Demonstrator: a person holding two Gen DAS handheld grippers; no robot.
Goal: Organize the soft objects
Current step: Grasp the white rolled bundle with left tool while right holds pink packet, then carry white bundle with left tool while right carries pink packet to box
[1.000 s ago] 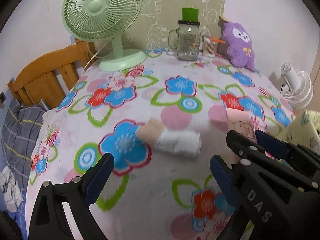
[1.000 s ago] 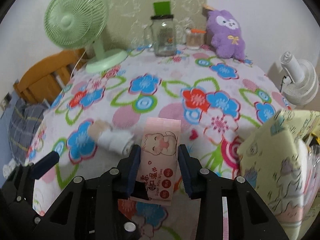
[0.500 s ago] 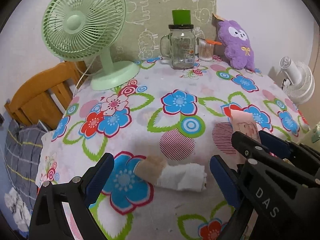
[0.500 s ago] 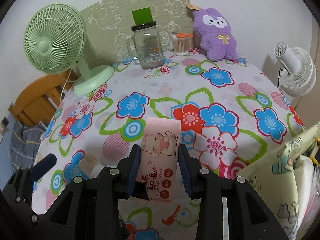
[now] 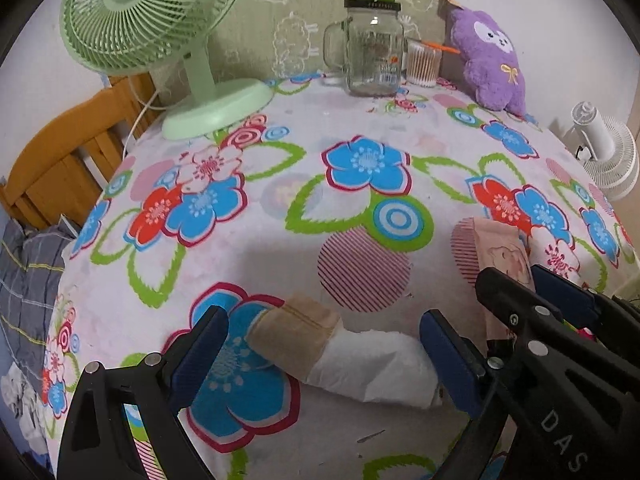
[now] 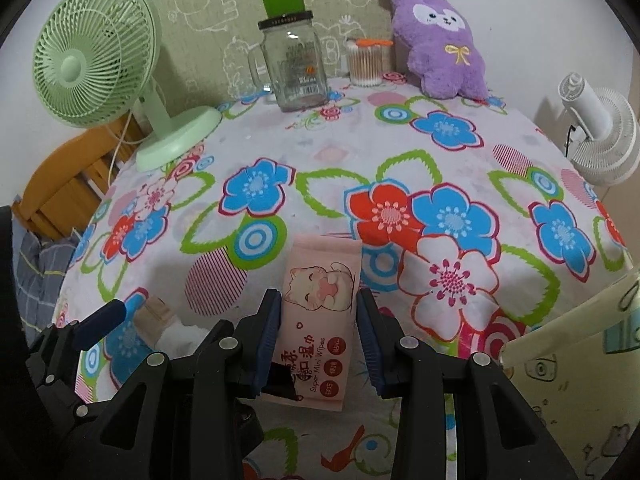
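Observation:
A rolled tan and white cloth bundle (image 5: pixel 340 350) lies on the flowered tablecloth (image 5: pixel 280 148) between the fingers of my left gripper (image 5: pixel 324 356), which is open around it without pressing on it. The bundle also shows in the right wrist view (image 6: pixel 164 324). My right gripper (image 6: pixel 318 332) is shut on a pink pack of wet wipes (image 6: pixel 318 312) with a cat picture, held upright above the table; the pack also shows in the left wrist view (image 5: pixel 504 254). A purple plush toy (image 6: pixel 440 60) sits at the table's far right edge.
At the back stand a green desk fan (image 6: pixel 100 76), a glass mug jar with a green lid (image 6: pixel 294 64) and a cup of cotton swabs (image 6: pixel 366 64). A pale yellow fabric bag (image 6: pixel 568 344) is at the right. A wooden bed frame (image 5: pixel 60 160) is at the left.
Both grippers moved forward and lower over the table. The cloth bundle now lies between my left fingers. The right gripper still holds the wipes pack.

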